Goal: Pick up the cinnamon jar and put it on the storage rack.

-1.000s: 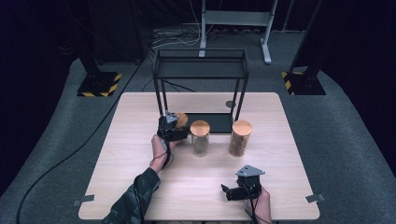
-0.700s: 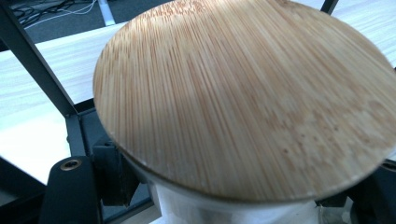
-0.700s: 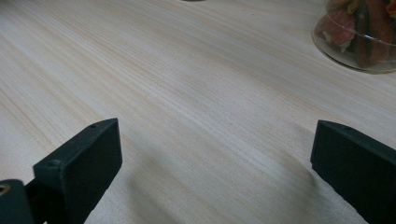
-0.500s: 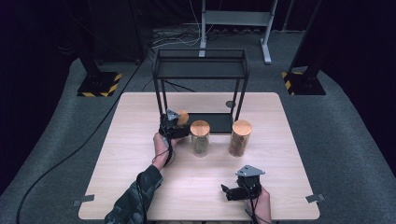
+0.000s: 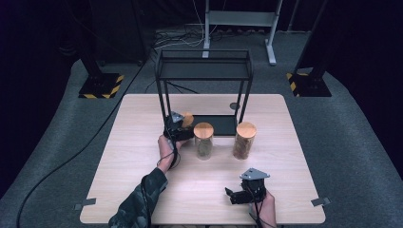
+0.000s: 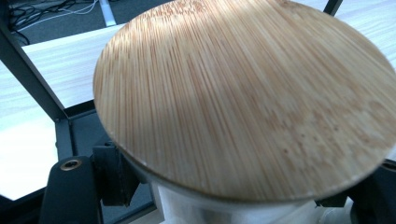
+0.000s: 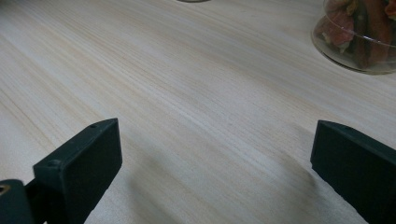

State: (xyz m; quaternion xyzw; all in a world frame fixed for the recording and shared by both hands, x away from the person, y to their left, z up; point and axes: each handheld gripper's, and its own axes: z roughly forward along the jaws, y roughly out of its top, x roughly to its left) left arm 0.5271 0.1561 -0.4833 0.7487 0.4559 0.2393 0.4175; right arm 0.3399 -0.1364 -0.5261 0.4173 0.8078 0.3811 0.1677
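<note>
Your left gripper [image 5: 183,129] has its jaws closed tight on a jar with a bamboo lid [image 6: 243,93], gripping the glass body just under the lid, one black jaw on each side in the left gripper view. That low grip under the rim is a sound choice: the lid overhangs the jaws, so the jar is unlikely to slip down through them. In the high view you hold the jar at the front left leg of the black metal rack [image 5: 204,78], right at the edge of its lower shelf [image 5: 221,124], which suggests you mean to set it on that shelf (whether the jar's base rests on anything is hidden by the gripper).

Your right gripper [image 5: 237,195] has its jaws wide apart with nothing between them, hovering over bare wood near the front edge of the desk [image 5: 294,142], clear of the work so it does not crowd the left hand.

Farther out, two more lidded jars stand upright on the desk in front of the rack: the middle jar [image 5: 204,141] just beside your left gripper, the right jar [image 5: 245,140] a little apart from it.
</note>
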